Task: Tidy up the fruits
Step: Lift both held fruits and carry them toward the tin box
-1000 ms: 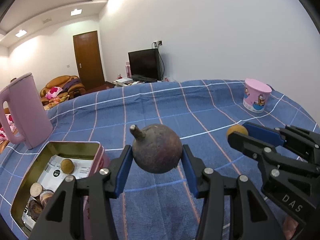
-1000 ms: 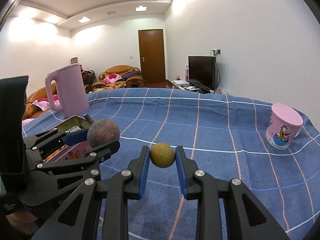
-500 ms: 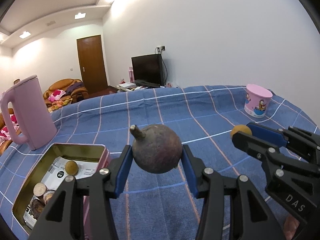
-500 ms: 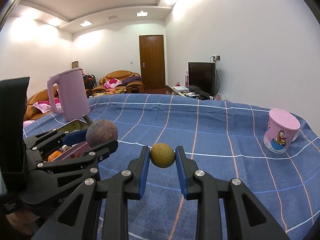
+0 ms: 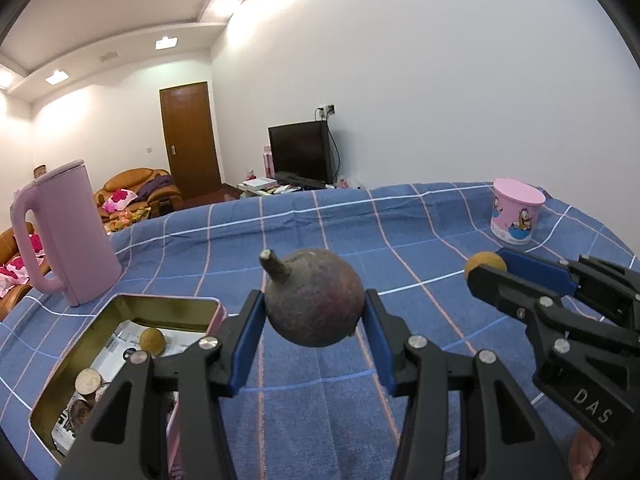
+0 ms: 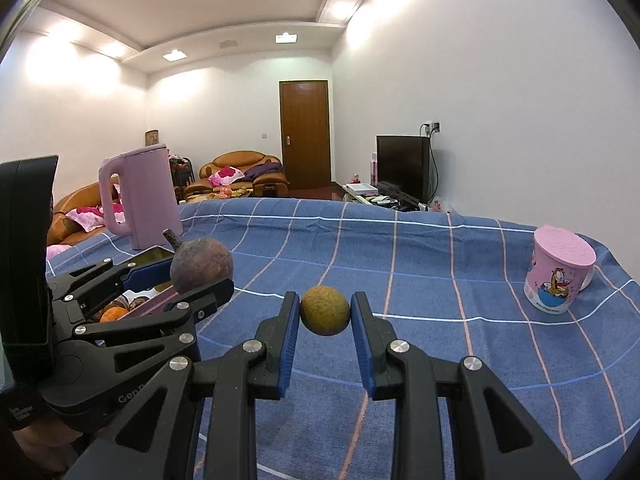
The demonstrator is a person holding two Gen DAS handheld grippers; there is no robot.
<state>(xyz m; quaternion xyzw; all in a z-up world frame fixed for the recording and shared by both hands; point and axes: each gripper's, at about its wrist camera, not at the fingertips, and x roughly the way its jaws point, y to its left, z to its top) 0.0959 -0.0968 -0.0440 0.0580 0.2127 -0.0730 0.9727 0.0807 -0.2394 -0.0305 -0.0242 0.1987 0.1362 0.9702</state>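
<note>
Blue checked cloth (image 5: 304, 224) across the lower frame, white walls above. Left view: left gripper (image 5: 315, 320) clamped on mangosteen (image 5: 315, 298) at centre; tin (image 5: 80, 364) lower left with small fruits inside; kettle (image 5: 66, 240) at left; cup (image 5: 517, 211) at right. Right view: right gripper (image 6: 325, 312) pinching longan (image 6: 325, 310) at centre; left gripper (image 6: 200, 276) with mangosteen (image 6: 201, 261) at left, over tin (image 6: 154, 256).

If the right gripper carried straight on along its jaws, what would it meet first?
Probably nothing close: the right gripper, shut on the yellow-brown fruit, points over bare blue checked cloth. The pink cup sits off to its right. Depth is uncertain.
</note>
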